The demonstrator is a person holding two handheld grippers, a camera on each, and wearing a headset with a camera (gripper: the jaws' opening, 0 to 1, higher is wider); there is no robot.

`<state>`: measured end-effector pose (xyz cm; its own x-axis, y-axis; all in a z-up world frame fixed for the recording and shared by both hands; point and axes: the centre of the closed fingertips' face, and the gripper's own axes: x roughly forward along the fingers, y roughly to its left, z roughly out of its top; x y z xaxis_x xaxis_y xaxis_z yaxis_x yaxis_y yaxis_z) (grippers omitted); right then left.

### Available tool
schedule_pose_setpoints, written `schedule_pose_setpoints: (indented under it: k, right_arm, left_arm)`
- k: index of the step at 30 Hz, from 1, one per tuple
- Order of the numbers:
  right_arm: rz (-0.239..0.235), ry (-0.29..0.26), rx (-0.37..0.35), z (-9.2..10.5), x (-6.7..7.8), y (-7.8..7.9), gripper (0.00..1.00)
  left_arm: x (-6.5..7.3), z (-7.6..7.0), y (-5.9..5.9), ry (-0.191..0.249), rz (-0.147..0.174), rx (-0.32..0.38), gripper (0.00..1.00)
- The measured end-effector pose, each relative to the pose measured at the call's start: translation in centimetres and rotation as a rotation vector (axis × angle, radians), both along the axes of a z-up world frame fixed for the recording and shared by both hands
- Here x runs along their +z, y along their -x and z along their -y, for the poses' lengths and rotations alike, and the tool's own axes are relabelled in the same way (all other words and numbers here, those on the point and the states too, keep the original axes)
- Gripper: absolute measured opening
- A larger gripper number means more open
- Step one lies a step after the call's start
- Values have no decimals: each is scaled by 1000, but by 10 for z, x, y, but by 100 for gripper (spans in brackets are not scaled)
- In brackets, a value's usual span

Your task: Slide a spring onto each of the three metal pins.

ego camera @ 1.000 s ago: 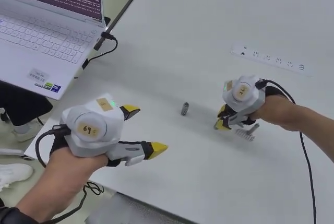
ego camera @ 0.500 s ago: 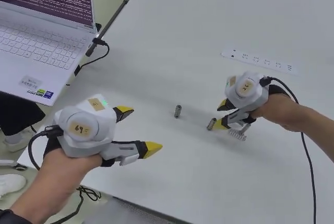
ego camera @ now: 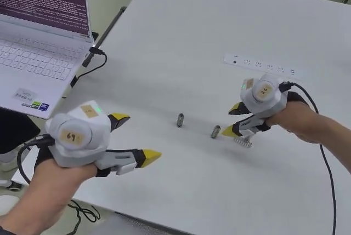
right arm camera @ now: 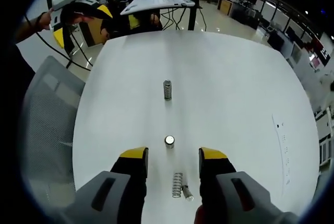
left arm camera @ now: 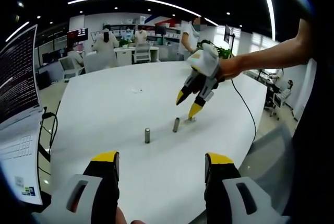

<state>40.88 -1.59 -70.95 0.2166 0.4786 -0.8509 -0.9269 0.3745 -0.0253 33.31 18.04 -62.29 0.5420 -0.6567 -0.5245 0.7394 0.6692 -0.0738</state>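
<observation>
A pin with a spring on it [ego camera: 180, 120] stands upright mid-table, also visible in the right gripper view [right arm camera: 167, 89] and the left gripper view [left arm camera: 147, 136]. A second short upright pin [ego camera: 215, 131] [right arm camera: 169, 141] [left arm camera: 176, 125] stands just ahead of my right gripper [ego camera: 231, 120] [right arm camera: 173, 153], which is open and apart from it. A loose spring [ego camera: 242, 142] [right arm camera: 177, 185] lies flat on the table under that gripper, with a small metal pin [right arm camera: 187, 192] lying beside it. My left gripper [ego camera: 134, 136] [left arm camera: 162, 158] hovers open near the table's front edge, holding nothing.
An open laptop [ego camera: 38, 54] sits at the left with a cable [ego camera: 90, 59] plugged into it. A white power strip [ego camera: 263, 65] lies behind the right gripper. The table's front edge [ego camera: 164, 221] runs close under the left hand. A grey chair [right arm camera: 47, 130] stands beside the table.
The second pin, hidden at the right gripper's tips a second ago, now stands free in front of them. The right gripper has drawn slightly back. The head camera has shifted.
</observation>
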Motion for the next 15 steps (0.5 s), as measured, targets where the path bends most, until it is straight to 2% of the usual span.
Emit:
schedule_pose_setpoints:
  k: [15]
  right_arm:
    - [50, -108, -154, 21, 22, 22, 41]
  left_arm:
    - [-1, 5, -1, -8, 4, -27, 63]
